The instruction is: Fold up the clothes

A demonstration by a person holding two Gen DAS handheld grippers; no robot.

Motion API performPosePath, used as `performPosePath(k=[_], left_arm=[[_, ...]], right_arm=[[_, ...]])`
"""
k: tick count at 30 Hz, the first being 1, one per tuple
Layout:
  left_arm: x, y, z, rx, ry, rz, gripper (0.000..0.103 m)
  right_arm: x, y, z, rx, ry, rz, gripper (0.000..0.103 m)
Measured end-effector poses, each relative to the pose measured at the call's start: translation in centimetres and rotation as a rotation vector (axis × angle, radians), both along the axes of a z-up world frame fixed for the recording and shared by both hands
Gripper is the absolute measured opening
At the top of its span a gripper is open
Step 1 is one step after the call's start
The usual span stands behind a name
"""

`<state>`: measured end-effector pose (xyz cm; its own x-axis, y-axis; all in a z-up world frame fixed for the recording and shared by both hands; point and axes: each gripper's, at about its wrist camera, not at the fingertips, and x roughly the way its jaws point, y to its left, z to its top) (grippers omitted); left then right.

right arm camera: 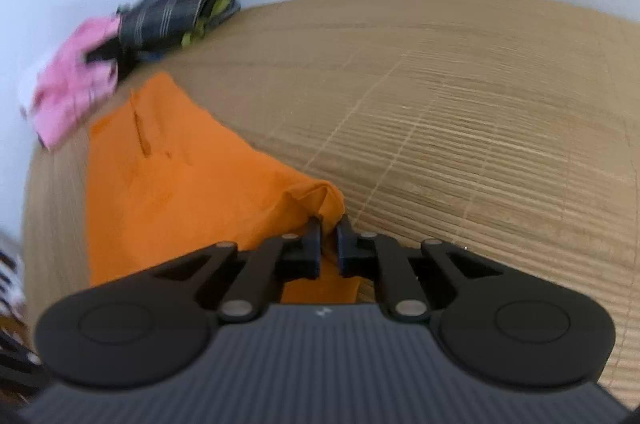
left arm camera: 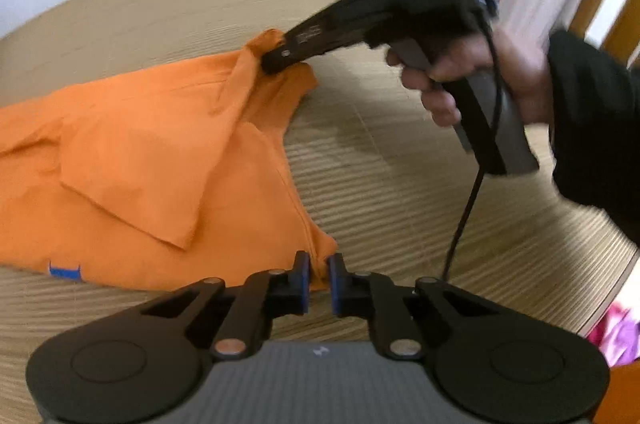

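**Now both corners pinched – slip is the main risk**

Orange garment [left arm camera: 168,159] lies mostly flat on the wooden table [left arm camera: 400,183], one flap already folded over its middle, small blue tag [left arm camera: 64,271] at the near hem. Left gripper [left arm camera: 319,278] has its jaws nearly together w/ a thin bit of the near corner between the blue pads. Right gripper [right arm camera: 329,244] has its jaws nearly together too, pinching the far corner, which is bunched and lifted off the table; the left cam shows it gripped by the person's hand [left arm camera: 472,71].

Risks, as I judge them:
- Left bite looks shallow, only an edge of cloth in the pads, so a quick pull could strip it out & drop the corner.
- Hands lifting unevenly would skew the fold, since the right corner is already up and the left is low.
- Loose flap may slide off when cloth is raised.
- Pile of other clothes [right arm camera: 120,43] sits just beyond the garment's far end; a wide swing could snag it.
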<state>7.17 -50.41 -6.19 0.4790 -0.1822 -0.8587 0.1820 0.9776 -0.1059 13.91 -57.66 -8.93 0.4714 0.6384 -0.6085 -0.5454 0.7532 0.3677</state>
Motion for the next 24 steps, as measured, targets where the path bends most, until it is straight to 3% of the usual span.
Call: performPosePath(k=[3, 7, 17, 22, 24], left_arm=[[-0.4, 0.5, 1.1, -0.006, -0.030, 0.011, 0.011], [-0.2, 0.9, 1.1, -0.005, -0.046, 0.017, 0.011], [0.5, -0.2, -2.6, 0.148, -0.011, -0.022, 0.020], [0.5, -0.4, -3.2, 0.166, -0.015, -0.020, 0.025], [0.6, -0.3, -3.1, 0.161, -0.018, -0.011, 0.018]], right_arm=[[0.2, -0.8, 0.7, 0.076, 0.036, -0.023, 0.010], [0.1, -0.9, 1.3, 0.104, 0.045, -0.024, 0.010], [0.3, 0.2, -0.2, 0.016, 0.067, -0.023, 0.011], [0.3, 0.4, -0.8, -0.037, 0.079, -0.021, 0.022], [0.0, 0.5, -0.8, -0.043, 0.057, -0.007, 0.027]])
